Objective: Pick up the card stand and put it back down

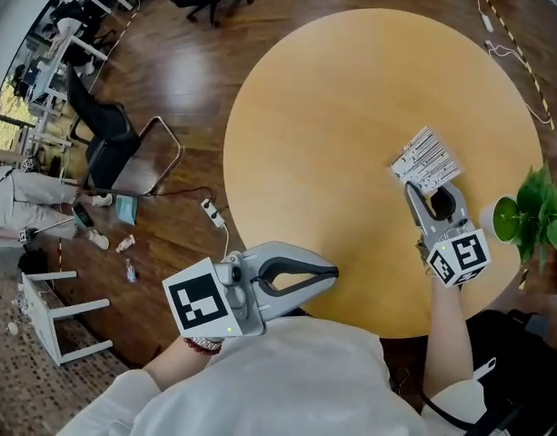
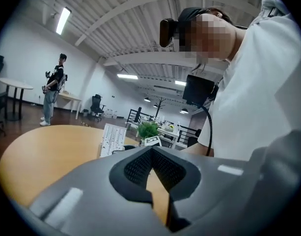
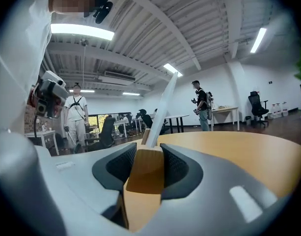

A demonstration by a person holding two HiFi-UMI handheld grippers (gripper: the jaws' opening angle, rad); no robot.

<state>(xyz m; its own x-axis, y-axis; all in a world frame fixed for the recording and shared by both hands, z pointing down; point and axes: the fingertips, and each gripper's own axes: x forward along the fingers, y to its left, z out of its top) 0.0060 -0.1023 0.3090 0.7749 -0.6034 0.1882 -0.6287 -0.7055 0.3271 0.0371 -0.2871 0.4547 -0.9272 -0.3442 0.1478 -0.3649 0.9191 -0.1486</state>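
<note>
The right gripper [image 1: 429,189] holds the stand [image 1: 425,158] with its fingers clamped on the wooden base, the left gripper [image 1: 331,272] pinched together on nothing; a crooked set-down on the bench [image 1: 333,143] could tip it.

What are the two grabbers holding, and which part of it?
The right gripper pinches the card stand by its wooden base, below the upright card. The left gripper is shut and holds nothing.

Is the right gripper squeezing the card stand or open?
Squeezing: the right gripper is shut on the card stand, pads against its wooden base.
</note>
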